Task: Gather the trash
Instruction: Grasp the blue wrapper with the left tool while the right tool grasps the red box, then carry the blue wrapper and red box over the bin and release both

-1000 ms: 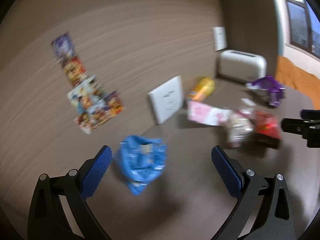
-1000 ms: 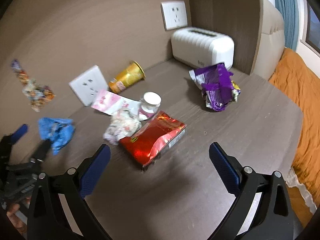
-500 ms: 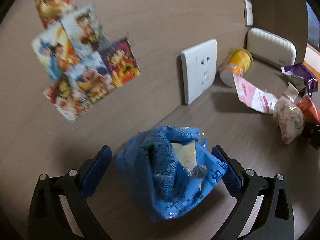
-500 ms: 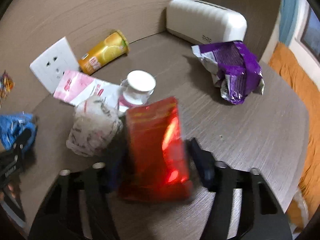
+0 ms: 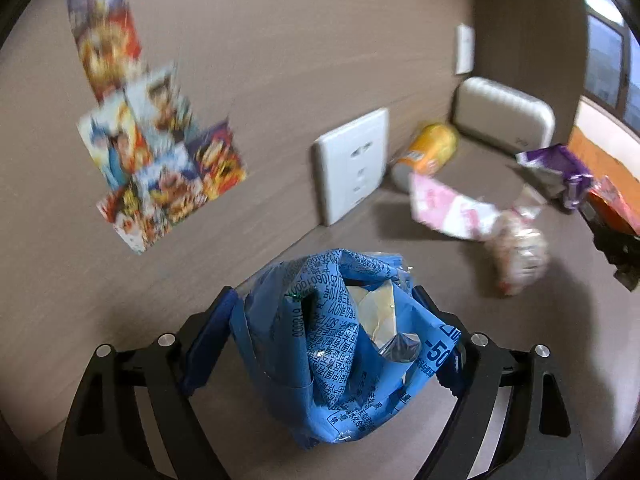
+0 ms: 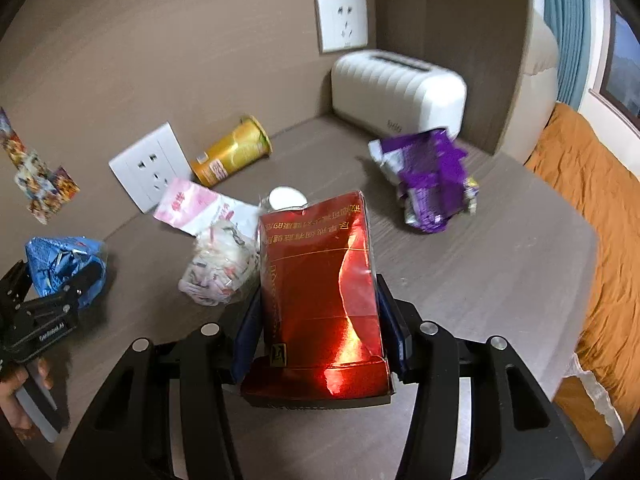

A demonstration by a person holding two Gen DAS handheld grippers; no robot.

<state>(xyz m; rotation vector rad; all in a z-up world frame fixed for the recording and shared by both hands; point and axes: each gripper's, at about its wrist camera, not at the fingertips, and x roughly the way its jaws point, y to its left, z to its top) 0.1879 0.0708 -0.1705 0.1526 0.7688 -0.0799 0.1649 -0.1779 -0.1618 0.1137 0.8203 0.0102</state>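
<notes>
A crumpled blue plastic bag (image 5: 340, 344) sits between the blue pads of my left gripper (image 5: 324, 312), whose jaws are closing; both pads touch the bag's sides. The right wrist view shows that bag (image 6: 60, 256) at the table's left end inside the left gripper (image 6: 56, 276). My right gripper (image 6: 320, 292) is shut on a shiny red foil pouch (image 6: 320, 292), held upright above the table. A purple wrapper (image 6: 432, 184), yellow tube can (image 6: 230, 152), pink packet (image 6: 192, 204), white crumpled bag (image 6: 220, 268) and white cup (image 6: 286, 198) lie on the brown table (image 6: 500, 280).
A white toaster (image 6: 400, 84) stands in the back corner under a wall socket (image 6: 342, 22). A loose socket plate (image 6: 150, 168) leans on the wall, with stickers (image 5: 152, 168) further left. Orange bedding (image 6: 600, 200) lies beyond the table's right edge.
My left gripper came forward over the blue bag and its jaws narrowed onto it. My right gripper shut on the red pouch and raised it upright off the table.
</notes>
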